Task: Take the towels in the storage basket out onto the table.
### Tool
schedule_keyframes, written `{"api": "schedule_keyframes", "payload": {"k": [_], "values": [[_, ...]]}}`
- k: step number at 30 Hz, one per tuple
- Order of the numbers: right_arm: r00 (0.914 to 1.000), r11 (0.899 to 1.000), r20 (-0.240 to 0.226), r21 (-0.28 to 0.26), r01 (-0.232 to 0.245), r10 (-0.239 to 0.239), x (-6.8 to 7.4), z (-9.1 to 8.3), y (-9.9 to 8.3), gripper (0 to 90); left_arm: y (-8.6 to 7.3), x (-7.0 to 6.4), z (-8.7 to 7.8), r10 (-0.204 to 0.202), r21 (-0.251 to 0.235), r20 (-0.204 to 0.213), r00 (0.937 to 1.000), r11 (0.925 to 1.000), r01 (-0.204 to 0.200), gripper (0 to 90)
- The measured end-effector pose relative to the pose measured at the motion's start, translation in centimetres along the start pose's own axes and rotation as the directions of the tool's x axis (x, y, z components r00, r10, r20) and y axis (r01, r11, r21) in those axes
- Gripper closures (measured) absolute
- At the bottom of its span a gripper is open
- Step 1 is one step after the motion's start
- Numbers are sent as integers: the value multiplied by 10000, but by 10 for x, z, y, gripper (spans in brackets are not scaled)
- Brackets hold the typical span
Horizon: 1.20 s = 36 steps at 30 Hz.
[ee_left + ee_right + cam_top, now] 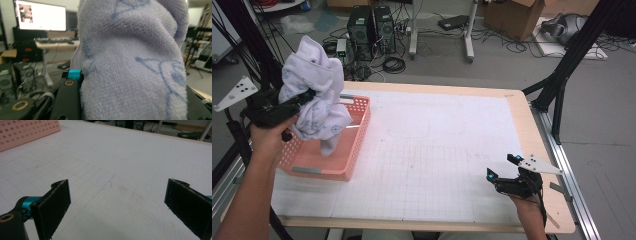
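Pinching a bunched white towel (314, 95), the left gripper (304, 97) lifts it above the pink basket (354, 150) at the table's left. Its own view shows faint blue print on the cloth (135, 65). Near the right edge, the right gripper (117, 202) rests spread wide over bare gridded table (125, 157).

The towel (135, 62) covers the left gripper's (304, 97) far jaw — its grip point is buried (folds bulge over it). The basket (354, 145) floor lies partly behind hanging cloth.

Two black computers (372, 27) stand on the far floor. A cardboard box (517, 17) sits far right. A bright screen (41, 15) glows.
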State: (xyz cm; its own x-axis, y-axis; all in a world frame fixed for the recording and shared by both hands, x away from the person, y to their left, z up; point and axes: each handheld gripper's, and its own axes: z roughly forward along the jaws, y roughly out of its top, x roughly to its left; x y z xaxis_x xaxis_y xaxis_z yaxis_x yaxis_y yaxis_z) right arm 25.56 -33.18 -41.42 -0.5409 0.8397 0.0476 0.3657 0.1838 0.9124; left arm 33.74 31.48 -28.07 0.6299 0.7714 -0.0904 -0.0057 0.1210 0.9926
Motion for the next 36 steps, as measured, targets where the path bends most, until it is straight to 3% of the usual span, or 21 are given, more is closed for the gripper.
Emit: {"api": "schedule_keyframes", "payload": {"k": [7,13,18,25,34,36], "values": [[10000,10000,-9,-20,8,-8,0,0,0,52,21,-7,-4,11,-630,673,9977,9980,32,545],[10000,10000,-39,1,13,-13,1,1,1,52,33,-19,4,296,-671,1645,9859,9976,-188,545],[10000,10000,-24,-14,32,-32,1,0,1,52,40,-33,17,332,-648,2510,9674,9977,-174,544],[10000,10000,-35,-51,24,-24,0,0,1,52,44,-58,35,401,-699,3376,9404,9974,-174,543],[10000,10000,-41,-81,-34,33,0,-1,1,52,39,-91,65,398,-567,4225,9055,9982,-175,543],[10000,10000,-40,-76,-23,23,-1,-1,1,52,36,-98,74,342,-459,4340,9003,9988,-158,543]]}}
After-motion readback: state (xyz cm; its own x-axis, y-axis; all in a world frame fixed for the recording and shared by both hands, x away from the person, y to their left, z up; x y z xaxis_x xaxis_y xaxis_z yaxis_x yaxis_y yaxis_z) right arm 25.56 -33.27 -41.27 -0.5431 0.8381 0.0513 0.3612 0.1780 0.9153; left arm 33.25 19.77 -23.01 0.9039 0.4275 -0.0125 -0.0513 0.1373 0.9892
